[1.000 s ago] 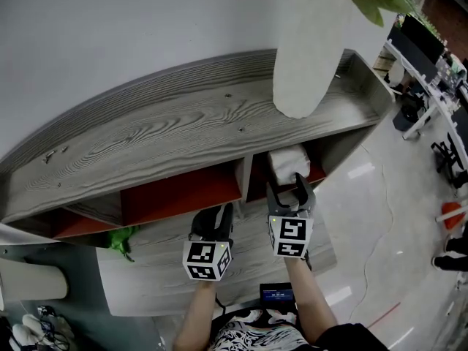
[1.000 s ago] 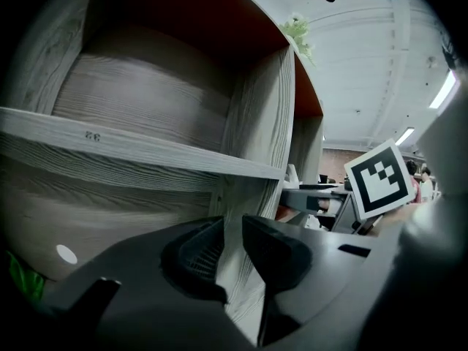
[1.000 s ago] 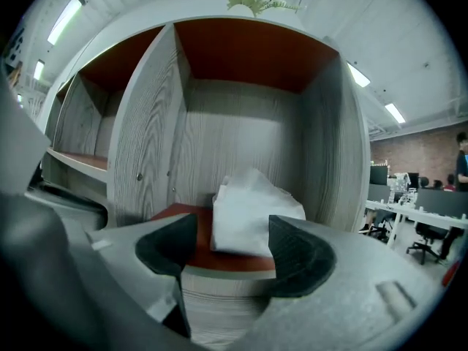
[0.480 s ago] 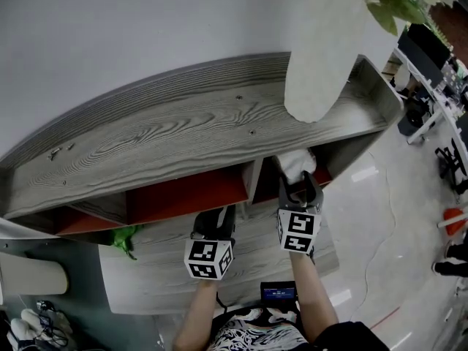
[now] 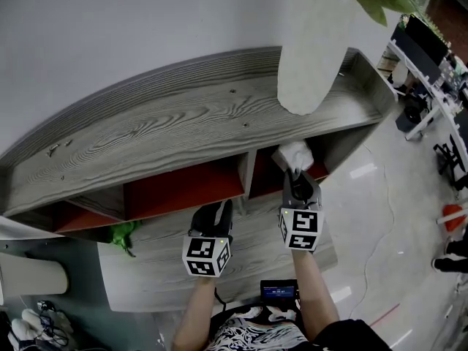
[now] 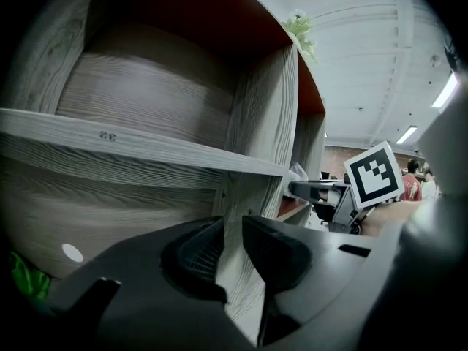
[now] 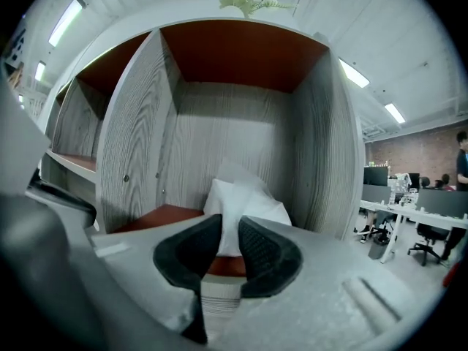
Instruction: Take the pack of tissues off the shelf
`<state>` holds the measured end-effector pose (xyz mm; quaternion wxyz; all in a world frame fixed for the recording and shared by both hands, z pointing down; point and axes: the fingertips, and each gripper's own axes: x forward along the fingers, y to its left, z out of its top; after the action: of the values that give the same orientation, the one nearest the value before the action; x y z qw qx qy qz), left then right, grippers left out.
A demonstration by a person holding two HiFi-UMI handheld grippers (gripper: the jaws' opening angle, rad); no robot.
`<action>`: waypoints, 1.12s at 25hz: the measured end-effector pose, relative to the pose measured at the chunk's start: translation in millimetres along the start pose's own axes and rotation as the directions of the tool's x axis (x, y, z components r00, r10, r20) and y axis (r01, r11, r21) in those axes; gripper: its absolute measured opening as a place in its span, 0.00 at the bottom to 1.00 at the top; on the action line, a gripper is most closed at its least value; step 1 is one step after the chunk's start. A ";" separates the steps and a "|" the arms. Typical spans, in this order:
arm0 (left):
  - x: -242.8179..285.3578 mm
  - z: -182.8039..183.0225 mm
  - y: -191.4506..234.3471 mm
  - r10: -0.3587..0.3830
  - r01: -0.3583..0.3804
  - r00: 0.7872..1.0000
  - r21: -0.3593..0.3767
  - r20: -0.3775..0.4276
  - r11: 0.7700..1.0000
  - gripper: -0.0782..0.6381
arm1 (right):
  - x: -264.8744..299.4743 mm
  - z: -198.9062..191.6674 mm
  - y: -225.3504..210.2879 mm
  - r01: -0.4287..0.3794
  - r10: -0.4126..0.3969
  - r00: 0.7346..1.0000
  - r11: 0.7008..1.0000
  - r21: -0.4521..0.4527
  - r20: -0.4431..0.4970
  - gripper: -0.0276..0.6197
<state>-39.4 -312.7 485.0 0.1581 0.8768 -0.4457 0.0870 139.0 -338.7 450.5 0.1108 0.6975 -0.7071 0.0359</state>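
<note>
**Right gripper (image 5: 299, 175) clamping the pack of tissues (image 5: 294, 154) in the end compartment of the shelf (image 5: 183, 134)**

In the head view the shelf's grey wood-grain top board is hiding most of each compartment, and only strips of the red lining (image 5: 183, 190) are showing. The pack of tissues is sitting on the red floor of the shelf's right-end compartment, with its rear part lying out of sight under the top board. In the right gripper view the jaws are covering the pack's lower front. The right gripper is pinching that front edge, and its jaws have just been closing with the pack between them. The left gripper (image 5: 213, 210) is hanging in front of the shelf's middle, with its jaws standing a narrow slit apart and holding nothing.

A white vase (image 5: 311, 57) is standing on the right end of the shelf's top, and the frame is cutting off its upper part and most of its leaves. A green thing (image 5: 121, 236) is poking out below the shelf's left part, but what it is cannot be told. A plain grey wall (image 5: 110, 35) is rising behind the shelf. To the shelf's right a glossy floor (image 5: 380, 218) is reflecting light, and desks (image 5: 431, 72) are showing small and indistinct.
</note>
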 end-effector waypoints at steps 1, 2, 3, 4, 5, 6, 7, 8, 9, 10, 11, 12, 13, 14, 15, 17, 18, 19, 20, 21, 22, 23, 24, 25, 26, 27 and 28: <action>-1.1 0.1 -0.5 0.000 0.000 1.000 0.000 0.001 1.000 0.20 | -1.2 0.0 0.5 -0.003 0.003 1.000 1.000 -0.002 0.000 0.16; -2.1 0.5 -0.8 0.000 0.000 1.000 0.000 0.003 1.000 0.20 | -2.1 0.1 1.3 -0.007 0.007 1.000 1.000 -0.005 0.001 0.16; -2.9 1.1 -0.7 0.000 0.000 1.000 0.001 0.004 1.000 0.20 | -2.8 0.3 2.2 -0.012 0.012 1.000 1.000 -0.009 0.002 0.16; -3.7 1.6 -0.4 0.001 -0.001 1.000 0.001 0.006 1.000 0.20 | -3.4 0.6 3.2 -0.016 0.016 1.000 1.000 -0.012 0.003 0.16; -4.5 1.9 -0.1 0.002 -0.002 1.000 0.001 0.007 1.000 0.20 | -4.2 0.7 4.1 -0.019 0.019 1.000 1.000 -0.015 0.005 0.16; -5.4 2.0 0.2 0.003 -0.003 1.000 0.001 0.008 1.000 0.20 | -5.2 0.6 4.8 -0.020 0.020 1.000 1.000 -0.017 0.006 0.16; -6.2 1.9 0.5 0.005 -0.005 1.000 0.002 0.009 1.000 0.20 | -6.5 0.2 5.3 -0.021 0.021 1.000 1.000 -0.019 0.007 0.15; -7.0 1.9 0.8 0.006 -0.006 1.000 0.002 0.010 1.000 0.20 | -7.7 -0.1 5.8 -0.020 0.020 1.000 1.000 -0.021 0.008 0.15; -7.7 2.0 1.1 0.008 -0.008 1.000 0.002 0.011 1.000 0.20 | -8.8 -0.2 6.3 -0.020 0.020 1.000 1.000 -0.024 0.010 0.15; -8.6 2.2 1.4 0.009 -0.009 1.000 0.000 0.014 1.000 0.20 | -10.0 -0.3 6.9 -0.020 0.020 1.000 0.999 -0.026 0.011 0.15; -9.6 2.3 1.5 0.009 -0.009 1.000 -0.003 0.016 1.000 0.20 | -11.4 -0.5 7.7 -0.021 0.021 1.000 0.999 -0.028 0.011 0.15; -10.7 2.2 1.4 0.009 -0.009 1.000 -0.007 0.018 1.000 0.20 | -12.9 -1.0 8.6 -0.022 0.023 1.000 0.999 -0.030 0.011 0.15; -11.7 2.2 1.0 0.008 -0.008 1.000 -0.010 0.020 1.000 0.20 | -14.3 -1.3 9.4 -0.024 0.024 1.000 0.999 -0.032 0.011 0.15; -12.9 2.3 0.4 0.008 -0.008 1.000 -0.011 0.021 1.000 0.20 | -15.6 -1.5 10.0 -0.025 0.025 1.000 0.999 -0.033 0.012 0.15; -14.2 2.4 -0.1 0.009 -0.008 1.000 -0.010 0.023 1.000 0.20 | -16.9 -1.3 10.6 -0.026 0.026 1.000 0.999 -0.034 0.014 0.15; -17.5 2.7 -0.8 0.011 -0.011 1.000 -0.007 0.025 1.000 0.20 | -20.1 -0.4 12.0 -0.027 0.027 0.999 0.999 -0.034 0.019 0.15; -19.4 2.7 -1.0 0.012 -0.012 1.000 -0.007 0.027 1.000 0.20 | -22.1 0.1 12.7 -0.028 0.028 0.999 0.999 -0.035 0.022 0.15; -21.4 2.7 -1.2 0.014 -0.013 0.999 -0.008 0.030 1.000 0.20 | -24.3 0.4 13.4 -0.029 0.030 0.999 0.999 -0.035 0.025 0.15; -23.7 2.8 -1.3 0.017 -0.016 0.999 -0.008 0.035 1.000 0.19 | -26.5 0.4 14.1 -0.030 0.031 0.999 0.999 -0.035 0.027 0.15; -26.1 3.3 -1.1 0.021 -0.020 0.999 -0.005 0.041 1.000 0.18 | -28.8 0.0 14.8 -0.031 0.032 0.999 0.999 -0.035 0.028 0.15; -28.6 4.0 -0.5 0.026 -0.026 0.999 -0.001 0.047 1.000 0.16 | -31.0 -0.3 15.6 -0.032 0.033 0.999 0.999 -0.034 0.029 0.15; -31.2 4.6 0.6 0.032 -0.032 0.998 0.005 0.052 0.999 0.15 | -33.4 -0.6 16.4 -0.032 0.033 0.999 0.999 -0.034 0.030 0.15; -33.9 5.3 1.9 0.039 -0.039 0.998 0.010 0.056 0.999 0.14 | -36.0 -0.6 17.3 -0.032 0.033 0.999 0.999 -0.034 0.032 0.15; -36.8 6.0 3.4 0.046 -0.047 0.997 0.012 0.060 0.999 0.13 | -38.6 -0.5 18.1 -0.033 0.034 0.999 0.999 -0.034 0.034 0.15; -39.9 7.0 5.2 0.054 -0.055 0.996 0.014 0.065 0.998 0.13 | -41.1 -0.3 19.1 -0.035 0.036 0.999 0.999 -0.035 0.037 0.15; -43.2 8.2 7.1 0.063 -0.064 0.996 0.015 0.070 0.998 0.13 | -43.4 0.0 20.1 -0.038 0.039 0.998 0.999 -0.036 0.040 0.15; -46.6 9.5 8.9 0.072 -0.074 0.995 0.017 0.075 0.997 0.13 | -45.6 0.3 21.3 -0.041 0.043 0.998 0.998 -0.037 0.043 0.15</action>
<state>-73.9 -285.8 464.2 0.1295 0.8640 -0.4823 0.0644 117.9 -293.6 443.0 0.1071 0.6810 -0.7243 0.0100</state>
